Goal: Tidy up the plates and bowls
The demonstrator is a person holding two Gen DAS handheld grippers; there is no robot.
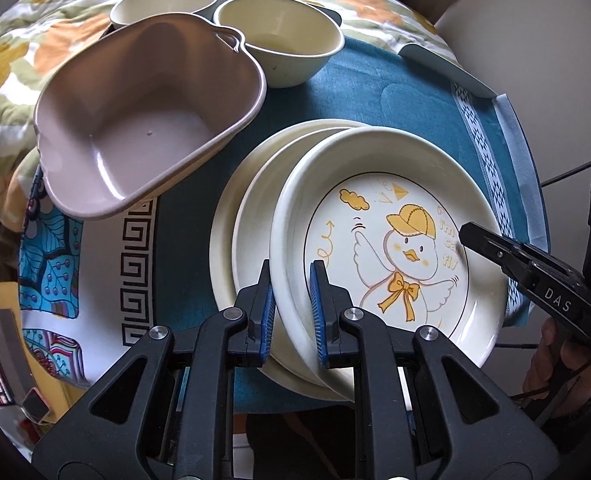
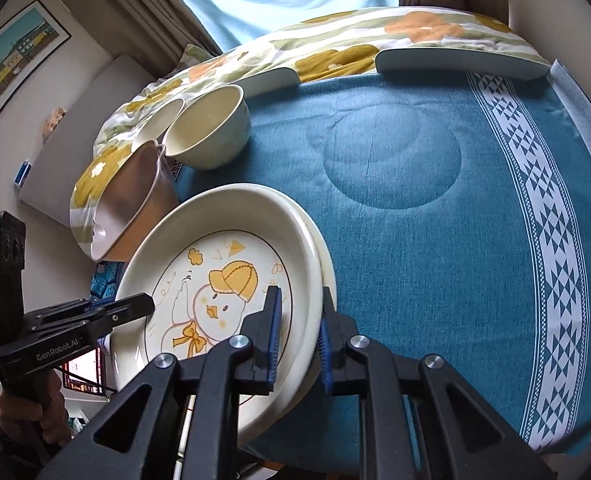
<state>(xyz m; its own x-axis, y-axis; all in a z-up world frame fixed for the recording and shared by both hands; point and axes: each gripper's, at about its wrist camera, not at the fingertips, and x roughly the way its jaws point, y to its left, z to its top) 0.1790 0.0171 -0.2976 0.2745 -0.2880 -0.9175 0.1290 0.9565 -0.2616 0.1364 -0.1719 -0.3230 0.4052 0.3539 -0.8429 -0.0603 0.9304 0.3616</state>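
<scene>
Grippers clamp the duck plate [image 1: 395,248] together: left gripper [image 1: 292,312] pinching its near rim, right gripper [image 2: 297,340] its opposite rim, above the plate stack [image 1: 255,184].

both wrist views look steeply down, close over the duck plate [image 1: 391,240], from opposite rims

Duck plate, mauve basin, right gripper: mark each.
Duck plate [image 1: 407,248], left wrist view, on the duck's face.
Mauve basin [image 1: 147,136], left wrist view, on its inner floor.
Right gripper [image 2: 299,332], right wrist view, between its fingertips.
</scene>
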